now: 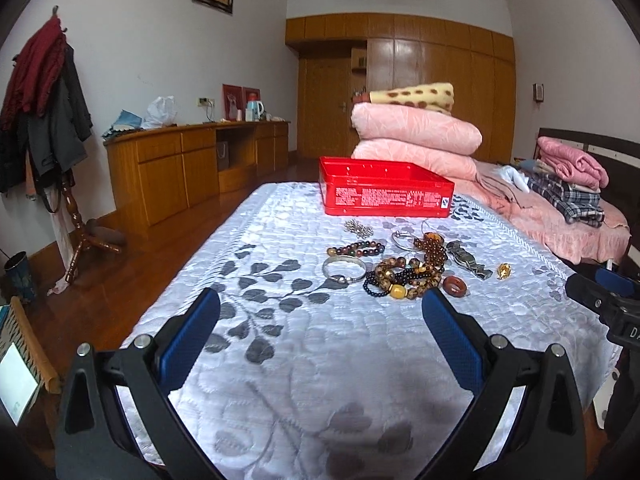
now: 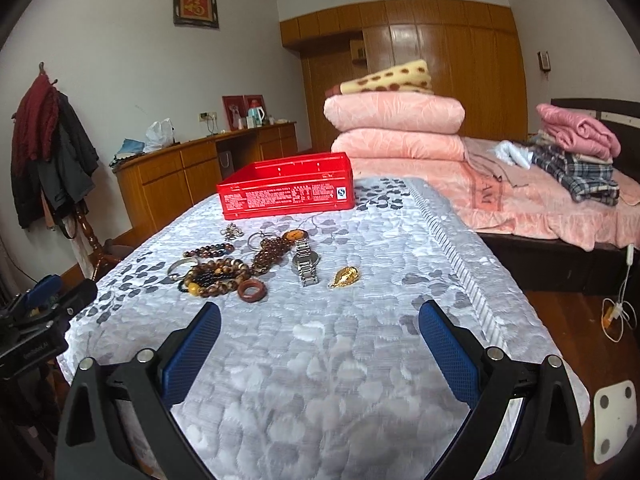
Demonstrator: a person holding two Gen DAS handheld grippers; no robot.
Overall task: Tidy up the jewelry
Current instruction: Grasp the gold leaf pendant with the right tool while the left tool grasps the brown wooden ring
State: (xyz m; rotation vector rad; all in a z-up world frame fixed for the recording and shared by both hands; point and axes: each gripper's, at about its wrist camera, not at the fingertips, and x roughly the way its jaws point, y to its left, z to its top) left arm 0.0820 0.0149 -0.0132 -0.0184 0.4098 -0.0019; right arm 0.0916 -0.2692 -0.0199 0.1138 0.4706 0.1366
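Spread over a white quilt (image 1: 280, 360) with grey leaves, the jewelry is heaped at the frame's middle: bead bracelets (image 1: 404, 276), a watch (image 2: 306, 260), a gold pendant (image 2: 346, 276), with the red box (image 1: 384, 192) just above. Both the left gripper (image 1: 320, 300) and right gripper (image 2: 320, 312) are held low in frame, fingers wide apart and empty. Tangled strands could be dragged out together, and small pieces may be lost in the soft quilting.
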